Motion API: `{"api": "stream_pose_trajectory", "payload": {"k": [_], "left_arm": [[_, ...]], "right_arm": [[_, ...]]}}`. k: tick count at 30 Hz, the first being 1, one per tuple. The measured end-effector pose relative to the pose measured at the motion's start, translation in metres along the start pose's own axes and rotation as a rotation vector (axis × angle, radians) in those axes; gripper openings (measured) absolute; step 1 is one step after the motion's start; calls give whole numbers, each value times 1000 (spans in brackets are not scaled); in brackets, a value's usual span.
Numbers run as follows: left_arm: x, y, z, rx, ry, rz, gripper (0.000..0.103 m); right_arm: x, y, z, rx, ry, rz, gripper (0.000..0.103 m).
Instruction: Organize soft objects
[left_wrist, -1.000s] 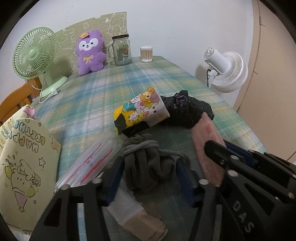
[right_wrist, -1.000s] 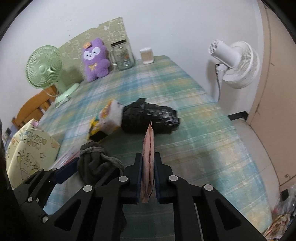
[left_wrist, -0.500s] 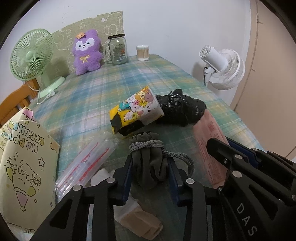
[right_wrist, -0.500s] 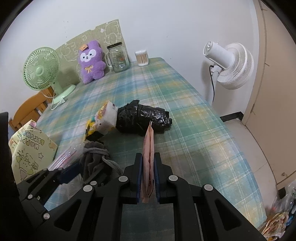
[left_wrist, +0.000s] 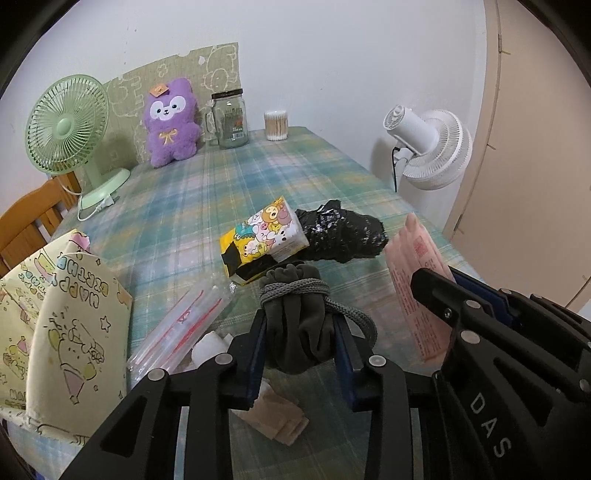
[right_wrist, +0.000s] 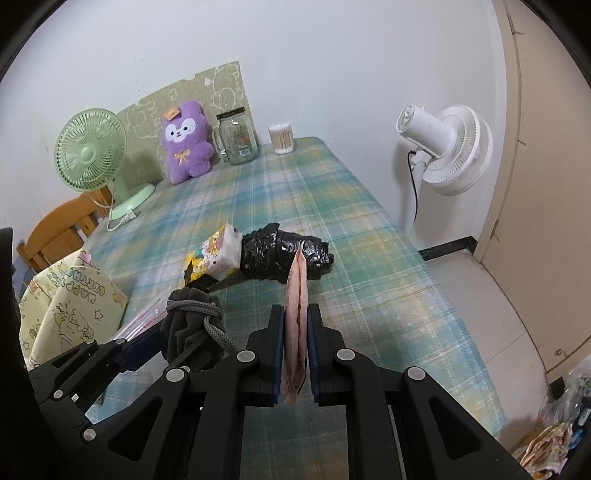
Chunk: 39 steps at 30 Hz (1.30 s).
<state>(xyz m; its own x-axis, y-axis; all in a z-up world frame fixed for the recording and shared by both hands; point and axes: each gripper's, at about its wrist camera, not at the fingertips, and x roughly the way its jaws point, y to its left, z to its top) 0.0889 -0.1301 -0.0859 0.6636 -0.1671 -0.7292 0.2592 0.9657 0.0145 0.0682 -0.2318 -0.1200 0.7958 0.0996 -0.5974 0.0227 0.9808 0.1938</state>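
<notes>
- The left tool (left_wrist: 301, 343) is closed on the grey drawstring pouch (left_wrist: 299, 325), pads pressing both its sides, probably so the soft cloth does not slip out
- The right tool (right_wrist: 295, 347) clamps the pink flat packet (right_wrist: 295, 306) on edge (a thin thing is easier to pinch this way)
- Only the left wrist view shows the clear zip bag (left_wrist: 184, 328) and beige folded piece (left_wrist: 275, 417) on the table (left_wrist: 177, 206); the right wrist view shows the floor (right_wrist: 491, 306)

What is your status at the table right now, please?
Left tongs shut on grey pouch. Right tongs shut on pink packet. Tissue pack and black bag lie ahead on tablecloth.
</notes>
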Motion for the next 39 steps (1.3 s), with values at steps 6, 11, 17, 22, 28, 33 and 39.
{"api": "stream_pose_trajectory", "payload": {"k": [6,11,17,22,28,33,39], "left_arm": [[-19,-2,2,2,-37,-15,33],[-32,-2,7,2,-58,-23,33],[-50,-2,12,5,-91,-25,33],[-61,-1,17,4,-108,-23,33],[-74,0,25,4,-142,-16,33],[-84,2,28,3,-167,-15,33],[-90,6,31,2,-185,-16,33]], "right_arm": [[-19,3,5,-7,-36,-8,15],[-34,6,9,-12,-61,-8,15],[-53,10,15,-18,-96,-7,15],[-65,14,22,-25,-117,-12,15],[-79,18,29,-34,-145,-8,15],[-88,22,34,-42,-168,-6,15],[-94,30,38,-41,-177,-7,15]]}}
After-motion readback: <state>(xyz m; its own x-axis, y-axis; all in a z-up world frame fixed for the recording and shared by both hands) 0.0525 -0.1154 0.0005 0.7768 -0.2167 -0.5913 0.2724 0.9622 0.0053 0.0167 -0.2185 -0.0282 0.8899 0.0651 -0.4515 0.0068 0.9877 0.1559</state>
